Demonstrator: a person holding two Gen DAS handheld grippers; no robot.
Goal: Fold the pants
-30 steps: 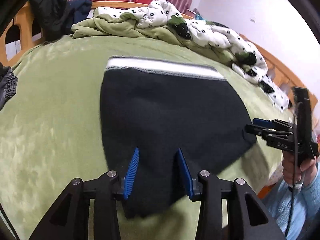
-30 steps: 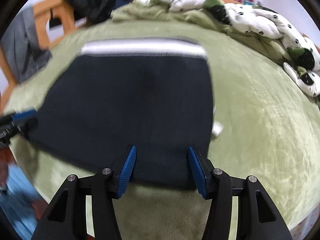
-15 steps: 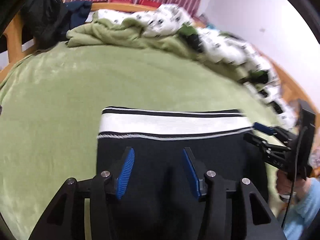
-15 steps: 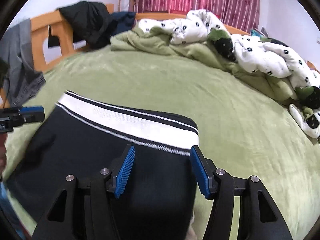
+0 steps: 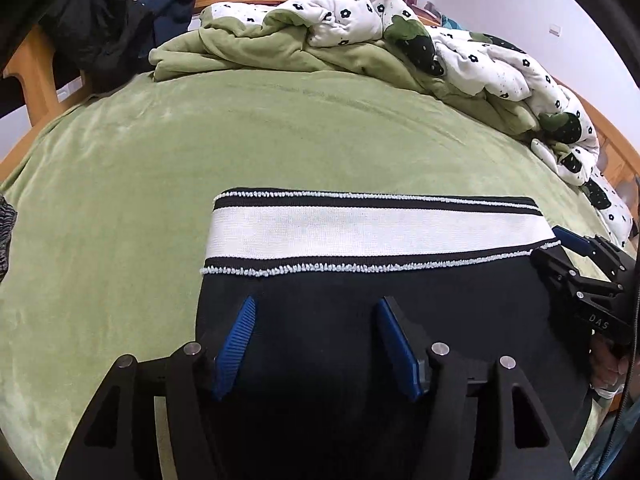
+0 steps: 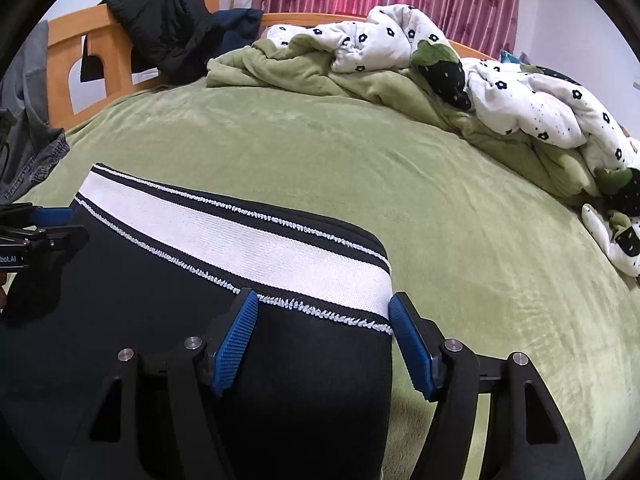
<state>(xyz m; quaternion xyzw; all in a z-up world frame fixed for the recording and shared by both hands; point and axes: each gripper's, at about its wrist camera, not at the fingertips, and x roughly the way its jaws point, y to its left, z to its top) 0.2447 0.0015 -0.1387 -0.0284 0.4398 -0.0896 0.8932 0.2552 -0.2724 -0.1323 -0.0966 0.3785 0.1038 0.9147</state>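
Observation:
The black pants (image 5: pixel 360 320) lie flat on the green bed, with their white, black-edged waistband (image 5: pixel 360 232) at the far end. My left gripper (image 5: pixel 316 312) is open and empty, just above the black cloth near the waistband's left part. My right gripper (image 6: pixel 324 308) is open and empty, over the waistband's right corner (image 6: pixel 360 280). The pants also show in the right wrist view (image 6: pixel 160 340). Each gripper shows in the other's view: the right one (image 5: pixel 576 264) at the pants' right edge, the left one (image 6: pixel 44 228) at their left edge.
A green blanket (image 5: pixel 280 52) and a white flowered quilt (image 5: pixel 500 68) are heaped along the bed's far and right sides. Dark clothes (image 6: pixel 172 36) hang on the wooden bed frame (image 6: pixel 68 64). Grey jeans (image 6: pixel 28 140) hang at the left. The green bedspread (image 5: pixel 240 140) stretches beyond the pants.
Both grippers have moved forward along the pants, from the near hem up to the waistband. Both stayed open. The pants lie as before.

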